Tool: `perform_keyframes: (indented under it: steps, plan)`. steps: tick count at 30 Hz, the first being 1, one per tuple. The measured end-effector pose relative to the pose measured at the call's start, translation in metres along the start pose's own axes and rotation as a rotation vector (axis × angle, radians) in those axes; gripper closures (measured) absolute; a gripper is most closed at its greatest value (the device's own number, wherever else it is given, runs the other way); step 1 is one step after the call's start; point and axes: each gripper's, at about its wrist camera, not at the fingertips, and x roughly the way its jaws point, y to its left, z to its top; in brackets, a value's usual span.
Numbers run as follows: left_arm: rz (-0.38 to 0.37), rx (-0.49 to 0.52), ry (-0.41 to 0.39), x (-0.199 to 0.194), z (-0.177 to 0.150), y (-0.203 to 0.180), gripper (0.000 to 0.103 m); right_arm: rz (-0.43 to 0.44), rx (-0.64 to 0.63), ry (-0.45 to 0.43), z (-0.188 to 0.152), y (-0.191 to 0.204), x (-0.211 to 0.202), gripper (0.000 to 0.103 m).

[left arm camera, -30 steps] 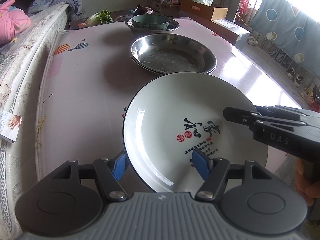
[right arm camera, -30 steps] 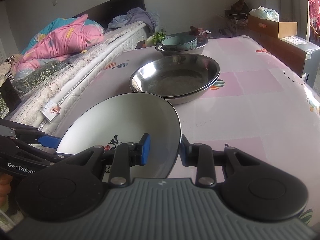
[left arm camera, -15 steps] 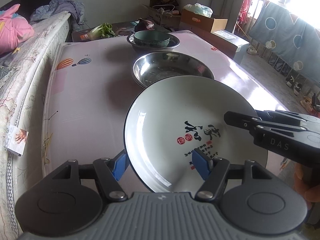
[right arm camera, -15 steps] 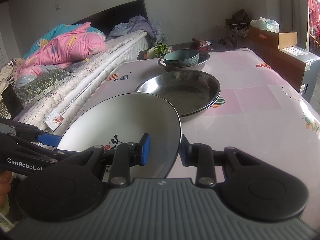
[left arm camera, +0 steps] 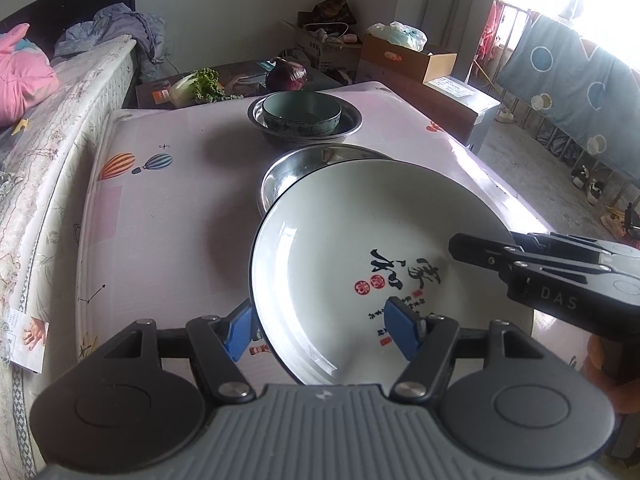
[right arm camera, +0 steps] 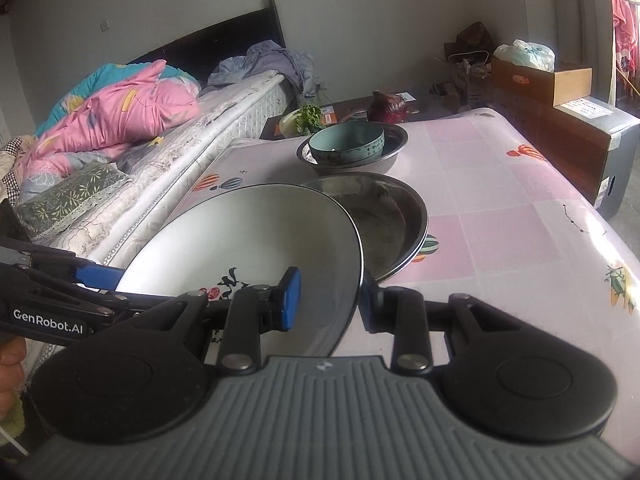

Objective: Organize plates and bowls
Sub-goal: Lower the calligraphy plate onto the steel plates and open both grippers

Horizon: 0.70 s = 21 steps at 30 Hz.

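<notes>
A white plate (left arm camera: 360,248) with black calligraphy and red seals is held tilted above the table by both grippers. My left gripper (left arm camera: 324,332) is shut on its near-left rim. My right gripper (right arm camera: 326,300) is shut on its right rim; it also shows in the left wrist view (left arm camera: 520,264). The plate also shows in the right wrist view (right arm camera: 248,236). Behind it lies a wide steel basin (right arm camera: 388,220), partly hidden by the plate. Further back a teal bowl (left arm camera: 302,114) sits inside a smaller steel bowl (left arm camera: 352,122).
The table (left arm camera: 160,216) has a pink cloth with balloon prints. A bed (right arm camera: 120,128) with pink bedding runs along its left side. Vegetables (left arm camera: 196,88) lie beyond the far edge. Cardboard boxes (left arm camera: 404,60) stand at the back right.
Both grippers have lifted the plate higher and carried it back from the basin; the basin and bowls now look farther away and lower in both views.
</notes>
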Motion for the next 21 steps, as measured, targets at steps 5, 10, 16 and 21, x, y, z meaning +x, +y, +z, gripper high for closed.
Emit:
perform_keyframes:
  steps: [5, 10, 16, 21]
  plan:
    - [-0.006, -0.004, 0.015, 0.019, 0.020, 0.003, 0.034, -0.007, 0.017, 0.006, 0.017, -0.012, 0.019, 0.073]
    - [-0.010, -0.005, 0.036, 0.041, 0.036, 0.007, 0.034, -0.012, 0.047, 0.031, 0.030, -0.026, 0.044, 0.073]
    - [-0.017, -0.005, 0.076, 0.065, 0.047, 0.012, 0.034, -0.021, 0.067, 0.065, 0.038, -0.039, 0.075, 0.073]
    - [-0.009, 0.002, 0.071, 0.075, 0.054, 0.013, 0.034, -0.023, 0.071, 0.084, 0.044, -0.046, 0.094, 0.073]
